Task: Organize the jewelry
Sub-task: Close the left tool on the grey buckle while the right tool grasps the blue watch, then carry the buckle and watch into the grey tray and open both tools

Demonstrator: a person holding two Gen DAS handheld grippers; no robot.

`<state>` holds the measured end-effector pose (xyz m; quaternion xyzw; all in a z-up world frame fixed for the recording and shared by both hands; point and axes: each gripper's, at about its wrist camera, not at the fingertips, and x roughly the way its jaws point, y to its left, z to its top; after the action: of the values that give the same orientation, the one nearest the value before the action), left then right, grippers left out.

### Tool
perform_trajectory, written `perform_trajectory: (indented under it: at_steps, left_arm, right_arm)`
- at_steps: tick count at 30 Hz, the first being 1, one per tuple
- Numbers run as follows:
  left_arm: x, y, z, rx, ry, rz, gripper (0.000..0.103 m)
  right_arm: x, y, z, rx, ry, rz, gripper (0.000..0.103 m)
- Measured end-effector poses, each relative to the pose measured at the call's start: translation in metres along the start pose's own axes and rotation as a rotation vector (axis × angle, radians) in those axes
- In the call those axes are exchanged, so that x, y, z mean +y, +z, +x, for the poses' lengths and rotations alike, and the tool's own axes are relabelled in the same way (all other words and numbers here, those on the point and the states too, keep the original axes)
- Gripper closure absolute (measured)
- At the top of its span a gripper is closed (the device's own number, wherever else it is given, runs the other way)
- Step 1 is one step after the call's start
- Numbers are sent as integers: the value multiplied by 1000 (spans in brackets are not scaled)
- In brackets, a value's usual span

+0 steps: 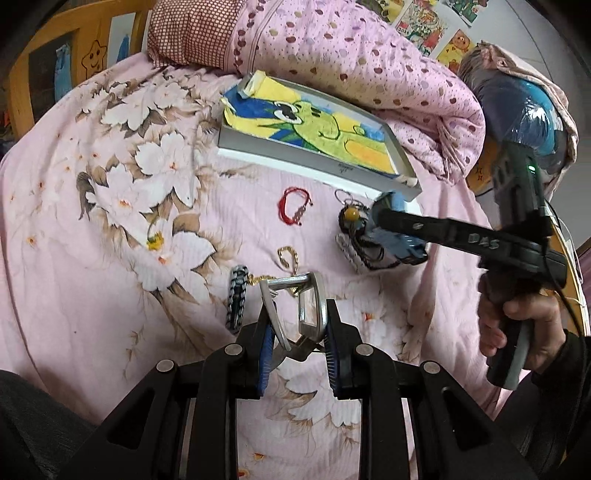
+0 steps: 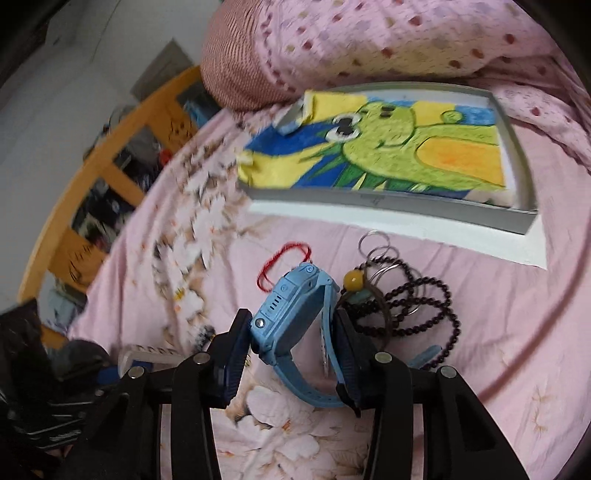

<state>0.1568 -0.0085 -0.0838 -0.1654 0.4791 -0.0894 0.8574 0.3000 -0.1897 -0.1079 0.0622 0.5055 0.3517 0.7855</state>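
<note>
My left gripper (image 1: 297, 334) is shut on a silver metal watch band (image 1: 306, 306), held just above the pink bedsheet. My right gripper (image 2: 291, 343) is shut on a blue smartwatch (image 2: 291, 321); it also shows in the left wrist view (image 1: 397, 230). A shallow white box (image 1: 317, 162) lined with a frog drawing lies beyond, also in the right wrist view (image 2: 399, 218). A red string bracelet (image 1: 295, 205), a gold chain (image 1: 286, 256), a braided black-and-white bracelet (image 1: 236, 295) and dark prayer beads with a yellow bead (image 2: 417, 306) lie on the sheet.
A folded pink dotted quilt (image 1: 351, 62) and a checked pillow (image 1: 192, 33) lie behind the box. A wooden bed rail (image 1: 44, 70) runs along the left. The person's hand (image 1: 517, 325) holds the right gripper at the right. Key rings (image 2: 380, 251) lie by the beads.
</note>
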Motion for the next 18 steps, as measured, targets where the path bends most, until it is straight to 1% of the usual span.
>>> perform_trajectory:
  at_steps: [5,8,11,15,18]
  left_arm:
    - [1,22,0,-24,-10,-31,82]
    - [-8,51,5,-62,-3,-2,82]
    - [-13,80,13,-98,-8,31,82]
    - [-15,127,40,-124,-6,73,82]
    - [-14,154,64,-119,-10,79,82]
  right_arm:
    - [-8,15,-26,-108,14,60,61]
    - [-15,26,-33,-164,21,84,61]
    - [-26,38,-35,-208,8,96,61]
    - [-47,55,-32,-257,-22,122,61]
    - [-63,68,-29,-287,-60,130,61]
